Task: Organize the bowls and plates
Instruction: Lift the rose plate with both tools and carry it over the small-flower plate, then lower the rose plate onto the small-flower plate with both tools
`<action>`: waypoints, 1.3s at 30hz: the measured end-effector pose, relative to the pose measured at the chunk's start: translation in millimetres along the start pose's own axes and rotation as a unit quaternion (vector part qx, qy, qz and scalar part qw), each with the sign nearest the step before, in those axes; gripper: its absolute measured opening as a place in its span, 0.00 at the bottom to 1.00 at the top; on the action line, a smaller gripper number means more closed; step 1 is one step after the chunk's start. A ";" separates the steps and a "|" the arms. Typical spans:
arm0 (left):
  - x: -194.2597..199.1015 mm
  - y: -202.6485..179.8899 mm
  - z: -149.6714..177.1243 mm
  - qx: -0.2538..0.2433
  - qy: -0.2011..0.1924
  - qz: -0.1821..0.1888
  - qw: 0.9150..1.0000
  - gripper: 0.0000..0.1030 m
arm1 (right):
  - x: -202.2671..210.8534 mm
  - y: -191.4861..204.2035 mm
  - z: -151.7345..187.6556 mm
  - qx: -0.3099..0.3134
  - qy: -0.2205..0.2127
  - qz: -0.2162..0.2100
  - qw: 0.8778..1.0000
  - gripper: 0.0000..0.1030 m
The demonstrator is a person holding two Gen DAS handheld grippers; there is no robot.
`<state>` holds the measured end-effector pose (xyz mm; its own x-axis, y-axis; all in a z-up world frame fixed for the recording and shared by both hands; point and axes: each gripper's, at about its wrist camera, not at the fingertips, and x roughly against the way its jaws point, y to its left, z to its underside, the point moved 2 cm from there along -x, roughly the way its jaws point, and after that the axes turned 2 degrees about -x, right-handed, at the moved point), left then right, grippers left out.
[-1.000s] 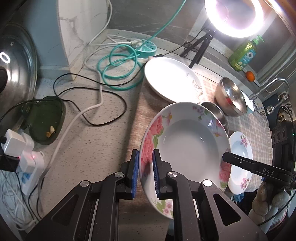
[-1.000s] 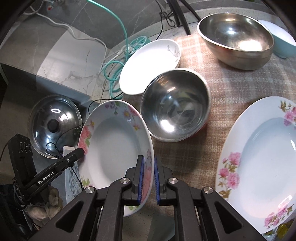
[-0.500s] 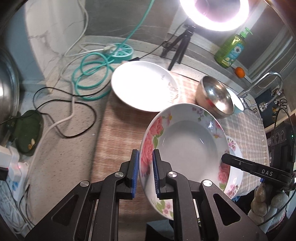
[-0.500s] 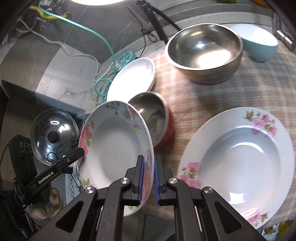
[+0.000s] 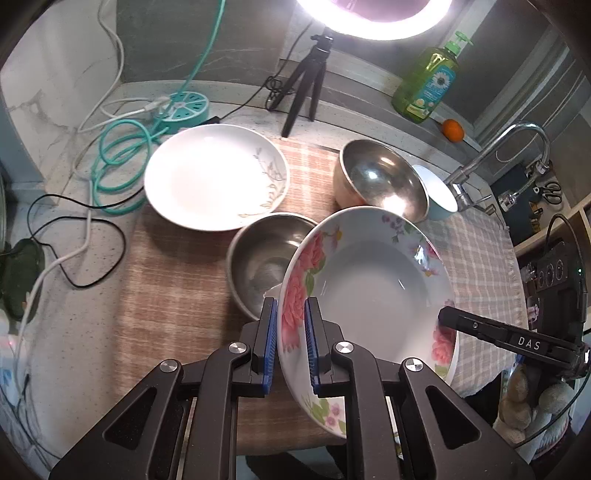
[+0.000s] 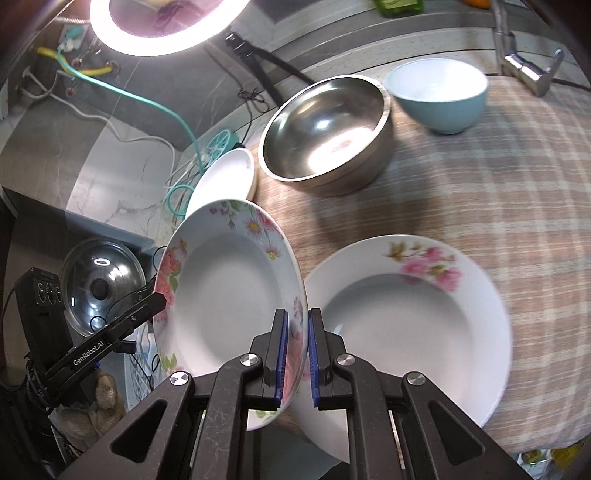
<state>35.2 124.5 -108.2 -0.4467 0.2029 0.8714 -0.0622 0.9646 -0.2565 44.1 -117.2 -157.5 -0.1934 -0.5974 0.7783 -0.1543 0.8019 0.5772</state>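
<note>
Rose plate (image 5: 369, 288) clamped at both rims and carried tilted above the checked cloth (image 5: 177, 280) on the bench; left tongs (image 5: 290, 343) pinched on its 9 o'clock rim in the left wrist view; right tongs (image 6: 294, 354) pinched on the opposite rim, at 5 o'clock of the plate in the right wrist view; blue pads (image 5: 269, 339) pressed against the china on both sides. Flat on the cloth just beyond, at 3 o'clock of the held plate in the right view, second flowered plate (image 6: 406, 317); small steel bowl (image 5: 266, 262) partly hidden behind the held plate's left rim; white plate (image 5: 214, 177) at 11 o'clock; large steel bowl (image 6: 325, 129) at 12 o'clock with blue bowl (image 6: 439, 96) just beside it; ring lamp (image 5: 373, 18) glaring at the top edge.
</note>
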 end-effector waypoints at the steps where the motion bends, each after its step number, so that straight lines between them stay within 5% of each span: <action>1: -2.1 -5.2 0.7 0.000 0.000 0.001 1.000 0.12 | 2.2 -3.7 -0.5 0.000 0.000 0.001 1.000 0.10; 19: -31.5 -61.3 28.7 0.012 0.013 0.017 1.000 0.12 | 31.8 -70.6 10.2 -0.009 0.008 0.020 1.000 0.10; 39: -62.6 -78.5 50.4 0.020 0.041 0.024 0.999 0.12 | 27.3 -105.2 21.7 -0.022 0.025 0.042 0.999 0.10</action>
<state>23.1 27.5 -163.7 -0.3745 0.2627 0.8892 -0.0787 0.9466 -0.3128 34.0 -218.0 -202.4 -0.1544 -0.5280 0.8351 -0.0966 0.8492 0.5191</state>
